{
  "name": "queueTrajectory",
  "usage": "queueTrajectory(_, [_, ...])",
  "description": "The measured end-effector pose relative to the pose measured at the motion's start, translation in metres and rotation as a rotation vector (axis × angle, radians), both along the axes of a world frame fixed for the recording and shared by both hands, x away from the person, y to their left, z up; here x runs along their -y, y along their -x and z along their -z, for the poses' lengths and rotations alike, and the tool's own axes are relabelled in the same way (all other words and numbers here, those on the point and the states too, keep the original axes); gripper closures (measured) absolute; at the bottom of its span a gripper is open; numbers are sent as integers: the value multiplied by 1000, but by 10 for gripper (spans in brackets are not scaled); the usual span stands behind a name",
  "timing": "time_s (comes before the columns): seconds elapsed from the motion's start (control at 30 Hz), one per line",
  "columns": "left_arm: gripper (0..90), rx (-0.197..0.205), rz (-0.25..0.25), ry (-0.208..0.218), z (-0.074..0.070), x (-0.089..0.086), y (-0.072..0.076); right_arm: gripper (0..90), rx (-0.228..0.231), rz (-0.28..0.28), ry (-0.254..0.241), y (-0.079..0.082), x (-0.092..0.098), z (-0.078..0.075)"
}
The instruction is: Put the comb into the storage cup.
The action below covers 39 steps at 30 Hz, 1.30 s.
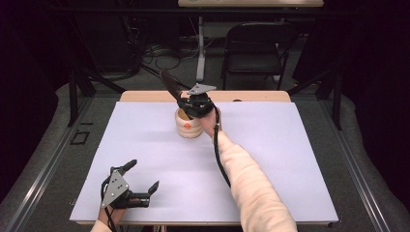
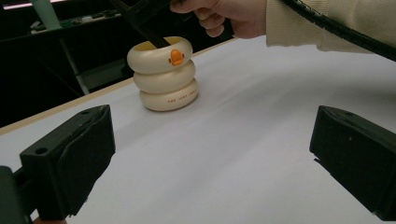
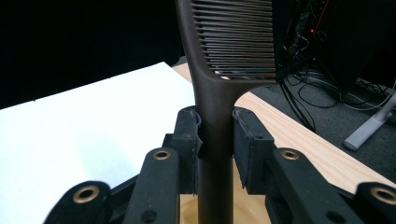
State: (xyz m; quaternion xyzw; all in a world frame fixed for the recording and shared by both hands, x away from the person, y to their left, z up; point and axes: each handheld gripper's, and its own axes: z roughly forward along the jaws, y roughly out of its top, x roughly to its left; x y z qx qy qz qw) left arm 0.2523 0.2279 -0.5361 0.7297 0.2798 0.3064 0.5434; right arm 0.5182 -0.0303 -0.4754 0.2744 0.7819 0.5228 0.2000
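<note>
- The table [image 1: 270, 159], under its white sheet, was nearly bare, so nothing stood by to stop the cream ringed holder [image 1: 188, 126] if it got shoved; it sat near the far edge, just short of the wooden strip.
- The right gripper [image 3: 215, 140] was clamped on the handle of the dark comb [image 3: 219, 93], whose lower end was down inside the holder's mouth while the teeth stuck up and away. Risk, as I read it: with the comb leaning, any sideways pull could lever against the rim and tip the holder over.
- The holder [image 2: 164, 74] looked light and stacked in three rings; a snag on the inner wall could drag it along rather than let the comb slide.
- The grip was narrow, pads on a smooth handle; the comb could twist or slip if it were loosened too early.
- The left gripper [image 1: 140, 181] lay wide open, holding nothing, well apart at the near edge, too far to steady the holder.
</note>
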Motion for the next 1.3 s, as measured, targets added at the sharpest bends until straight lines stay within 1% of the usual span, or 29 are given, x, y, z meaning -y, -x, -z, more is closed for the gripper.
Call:
queueTrajectory(0.53, [2,2,-1,-2,0,0,0,719,-7,-2,11,1,0,3])
queueTrajectory(1.3, [2,1,0,-4,0,0,0,719,-30,-12,31,1,1,9])
